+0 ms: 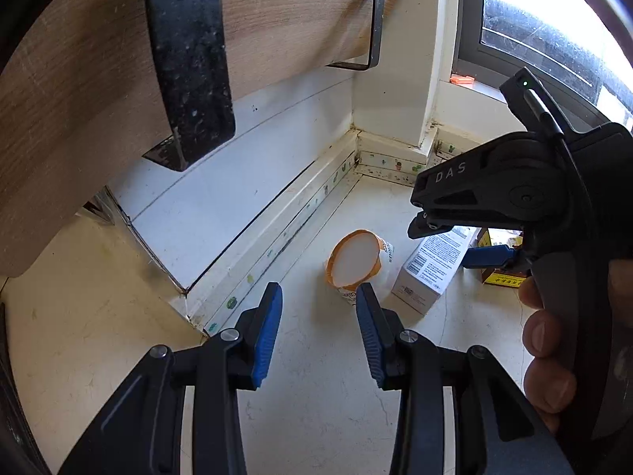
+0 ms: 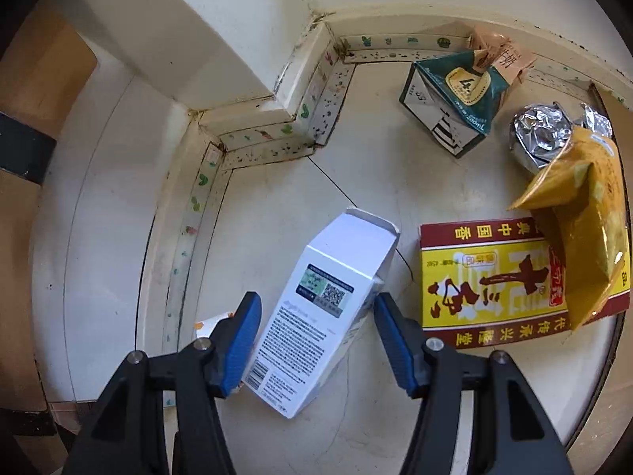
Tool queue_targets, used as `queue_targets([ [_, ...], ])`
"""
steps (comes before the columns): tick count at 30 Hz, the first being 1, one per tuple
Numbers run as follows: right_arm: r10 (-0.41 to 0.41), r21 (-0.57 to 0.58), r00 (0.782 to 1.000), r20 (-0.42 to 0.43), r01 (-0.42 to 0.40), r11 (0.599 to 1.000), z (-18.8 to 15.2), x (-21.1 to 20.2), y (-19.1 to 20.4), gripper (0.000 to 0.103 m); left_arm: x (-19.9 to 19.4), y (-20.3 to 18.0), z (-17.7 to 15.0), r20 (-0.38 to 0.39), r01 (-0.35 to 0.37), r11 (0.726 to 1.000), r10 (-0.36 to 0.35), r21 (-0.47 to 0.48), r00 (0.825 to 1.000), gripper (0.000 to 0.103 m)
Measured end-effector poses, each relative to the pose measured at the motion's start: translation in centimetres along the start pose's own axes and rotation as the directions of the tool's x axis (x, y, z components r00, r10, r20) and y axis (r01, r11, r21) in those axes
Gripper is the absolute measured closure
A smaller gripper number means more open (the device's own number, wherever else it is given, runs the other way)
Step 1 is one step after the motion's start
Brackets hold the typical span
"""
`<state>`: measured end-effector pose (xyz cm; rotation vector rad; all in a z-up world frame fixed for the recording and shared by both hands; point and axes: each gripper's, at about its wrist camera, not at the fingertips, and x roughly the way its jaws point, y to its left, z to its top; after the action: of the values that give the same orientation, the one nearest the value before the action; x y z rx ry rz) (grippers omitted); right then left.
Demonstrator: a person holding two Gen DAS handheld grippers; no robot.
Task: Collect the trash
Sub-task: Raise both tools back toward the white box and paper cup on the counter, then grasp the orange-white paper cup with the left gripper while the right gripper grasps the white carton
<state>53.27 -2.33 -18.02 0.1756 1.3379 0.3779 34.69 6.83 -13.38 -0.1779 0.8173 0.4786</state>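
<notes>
A white printed carton [image 2: 316, 316] lies on the floor between the open jaws of my right gripper [image 2: 314, 308], which straddles its lower half without closing. The carton also shows in the left wrist view [image 1: 431, 269]. An orange-rimmed paper cup [image 1: 356, 261] lies on its side just ahead of my open, empty left gripper [image 1: 318, 308]. The right gripper's body [image 1: 514, 198] and the hand holding it fill the right of the left wrist view.
More trash lies to the right: a red and yellow box [image 2: 494, 281], a yellow snack bag [image 2: 581, 221], crumpled foil [image 2: 542, 138], a green milk carton [image 2: 455, 99]. A wall skirting [image 2: 253, 146] runs along the left. A wooden table with black legs [image 1: 190, 59] stands above.
</notes>
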Motion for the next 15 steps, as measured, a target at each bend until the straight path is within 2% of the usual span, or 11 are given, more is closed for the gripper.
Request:
queue_targets([
  [2,-0.002,-0.018,1.000,-0.006,0.002,1.000,-0.3,0.1,0.1,0.045,0.2,0.0,0.0,-0.008,0.005,1.000,-0.005,-0.001,1.000,0.066],
  [9,0.072,-0.060,0.997,-0.036,-0.074,0.995,-1.9,-0.8,-1.0,0.062,1.7,-0.7,0.6,-0.033,0.024,1.000,-0.023,0.014,0.999,0.065],
  [13,0.094,-0.090,0.994,-0.050,-0.098,0.991,-2.6,-2.0,-2.7,0.064,2.4,-1.4,0.9,-0.047,0.035,0.999,-0.033,0.023,0.998,0.052],
  [15,0.111,-0.090,0.992,-0.054,-0.115,0.989,-3.0,-2.4,-3.6,0.064,2.9,-1.9,1.2,-0.053,0.038,0.999,-0.036,0.037,0.998,0.052],
])
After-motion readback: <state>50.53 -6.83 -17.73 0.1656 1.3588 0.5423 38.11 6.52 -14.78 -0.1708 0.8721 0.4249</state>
